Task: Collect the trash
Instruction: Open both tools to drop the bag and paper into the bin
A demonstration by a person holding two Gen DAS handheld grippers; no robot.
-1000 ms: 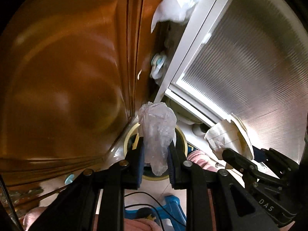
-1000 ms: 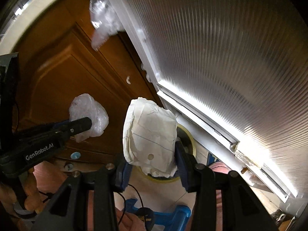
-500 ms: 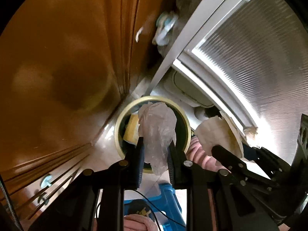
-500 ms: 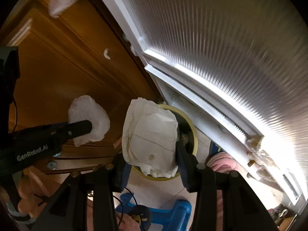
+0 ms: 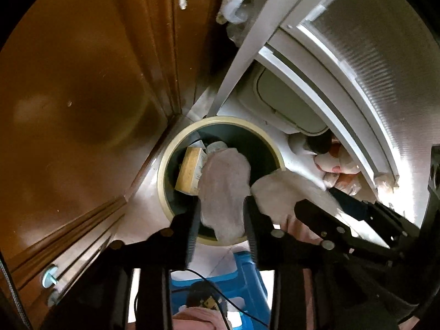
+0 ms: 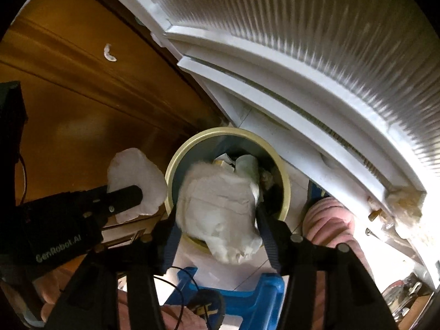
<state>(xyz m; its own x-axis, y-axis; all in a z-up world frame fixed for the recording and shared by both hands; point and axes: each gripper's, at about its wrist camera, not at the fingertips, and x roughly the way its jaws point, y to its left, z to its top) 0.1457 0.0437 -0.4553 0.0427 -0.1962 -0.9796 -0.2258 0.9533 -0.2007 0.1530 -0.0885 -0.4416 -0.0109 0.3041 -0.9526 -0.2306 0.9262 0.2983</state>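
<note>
Jaws on the left gripper [image 5: 221, 220] are opening around a soft plastic wad [image 5: 224, 189]. The right gripper [image 6: 217, 236] is opening too, crumpled paper [image 6: 217, 209] between its pads. Both wads look light and squashy, right over the bin [image 6: 284, 189]. A cabinet [image 5: 82, 96] and white door frame [image 6: 275, 104] crowd it.

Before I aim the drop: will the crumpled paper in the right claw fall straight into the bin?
Probably light and floppy: the crumpled paper looks thin and creased. It may drift or catch the bin rim, since it bulges past the opening right claw.
</note>
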